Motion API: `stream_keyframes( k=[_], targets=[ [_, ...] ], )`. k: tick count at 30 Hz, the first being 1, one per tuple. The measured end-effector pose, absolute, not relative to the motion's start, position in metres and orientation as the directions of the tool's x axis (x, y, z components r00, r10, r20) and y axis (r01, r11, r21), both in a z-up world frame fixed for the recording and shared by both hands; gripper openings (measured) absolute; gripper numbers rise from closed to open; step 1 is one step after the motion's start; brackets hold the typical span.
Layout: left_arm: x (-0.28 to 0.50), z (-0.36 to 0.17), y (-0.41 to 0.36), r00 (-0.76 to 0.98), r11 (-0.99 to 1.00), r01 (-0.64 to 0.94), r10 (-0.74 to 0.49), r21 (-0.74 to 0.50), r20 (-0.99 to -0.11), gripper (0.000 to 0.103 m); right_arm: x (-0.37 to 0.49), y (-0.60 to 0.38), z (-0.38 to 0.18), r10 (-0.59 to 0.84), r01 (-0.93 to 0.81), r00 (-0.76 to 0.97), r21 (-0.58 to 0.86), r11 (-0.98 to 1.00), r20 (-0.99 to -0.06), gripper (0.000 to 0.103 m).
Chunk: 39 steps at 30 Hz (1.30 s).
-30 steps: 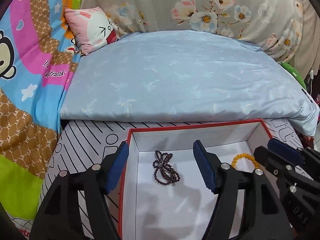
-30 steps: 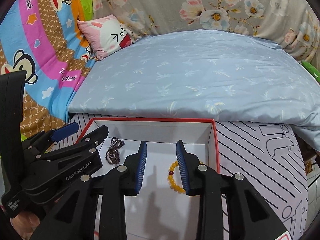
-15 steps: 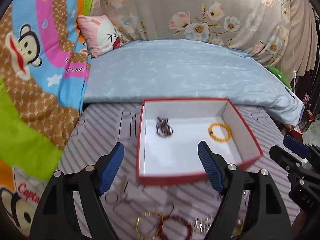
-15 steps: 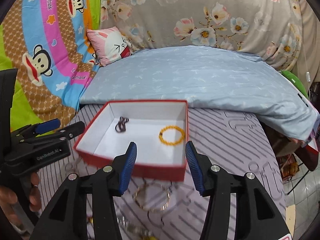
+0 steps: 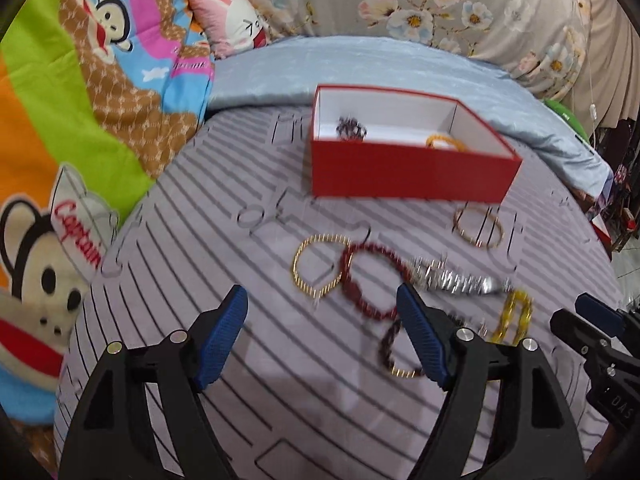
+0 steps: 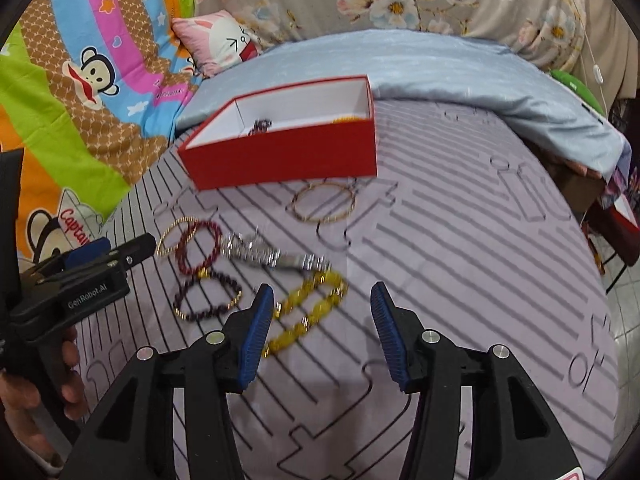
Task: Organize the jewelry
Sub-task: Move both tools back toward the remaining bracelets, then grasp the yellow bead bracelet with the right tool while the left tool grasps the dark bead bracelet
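Note:
A red box (image 5: 408, 176) (image 6: 288, 156) with a white inside holds a dark bead strand (image 5: 351, 128) and an amber bracelet (image 5: 444, 143). On the striped mat in front of it lie a gold bangle (image 5: 320, 266), a red bead bracelet (image 5: 372, 280), a silver chain (image 5: 456, 278), a yellow bead bracelet (image 6: 308, 312), a dark bead bracelet (image 6: 206, 296) and a thin gold bangle (image 6: 324, 203). My left gripper (image 5: 322, 340) is open and empty above the red bracelet. My right gripper (image 6: 322, 328) is open and empty over the yellow bracelet.
The striped grey mat (image 6: 460, 260) lies on a bed. A light blue quilt (image 5: 360, 64) lies behind the box, with a pink pillow (image 5: 232, 20) and a cartoon monkey blanket (image 5: 80, 120) at the left. The mat's right edge drops toward the floor (image 6: 624, 280).
Both grippers have pulled back and up from inside the box toward me. The loose jewelry on the mat has come into view. The right gripper's jaws have opened wider.

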<state>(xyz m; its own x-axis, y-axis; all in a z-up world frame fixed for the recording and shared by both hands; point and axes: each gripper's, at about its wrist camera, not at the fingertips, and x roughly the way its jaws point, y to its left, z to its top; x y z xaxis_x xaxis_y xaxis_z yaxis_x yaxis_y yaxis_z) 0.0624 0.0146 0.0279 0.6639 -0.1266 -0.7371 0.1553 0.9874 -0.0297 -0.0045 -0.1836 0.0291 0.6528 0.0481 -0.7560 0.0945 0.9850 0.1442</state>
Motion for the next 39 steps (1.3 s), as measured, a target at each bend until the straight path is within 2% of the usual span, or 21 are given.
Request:
stream_keyframes(
  k=[5,16,26,30,34,39],
  targets=[
    [0.050,0.009,0.024,0.640,0.990,0.127,-0.129,-0.061,-0.757,0.073,-0.010,-0.174,0.018,0.058,0.096,0.635,0.153,0.984,-0.770,0.050],
    [0.042,0.000,0.033,0.663,0.993,0.085,-0.122,-0.087,-0.738,0.073,0.011,-0.174,0.000,0.060,0.172,0.611,0.206,0.963,-0.789,0.050],
    [0.043,-0.002,0.030,0.656,0.993,0.093,-0.117,-0.074,-0.746,0.073,0.029,-0.164,-0.004,-0.037,0.198,0.611,0.108,0.974,-0.791,0.050],
    [0.044,-0.003,0.031,0.649,0.992,0.095,-0.122,-0.079,-0.751,0.073,0.025,-0.160,-0.005,-0.056,0.177,0.609,0.066,0.982,-0.791,0.047],
    [0.044,-0.004,0.032,0.644,0.992,0.093,-0.126,-0.086,-0.754,0.073,0.017,-0.163,-0.005,-0.068,0.162,0.607,0.039,0.986,-0.792,0.038],
    [0.046,-0.005,0.032,0.640,0.991,0.098,-0.132,-0.090,-0.757,0.073,0.004,-0.174,-0.005,-0.066,0.167,0.601,0.044,0.985,-0.796,0.037]
  ],
)
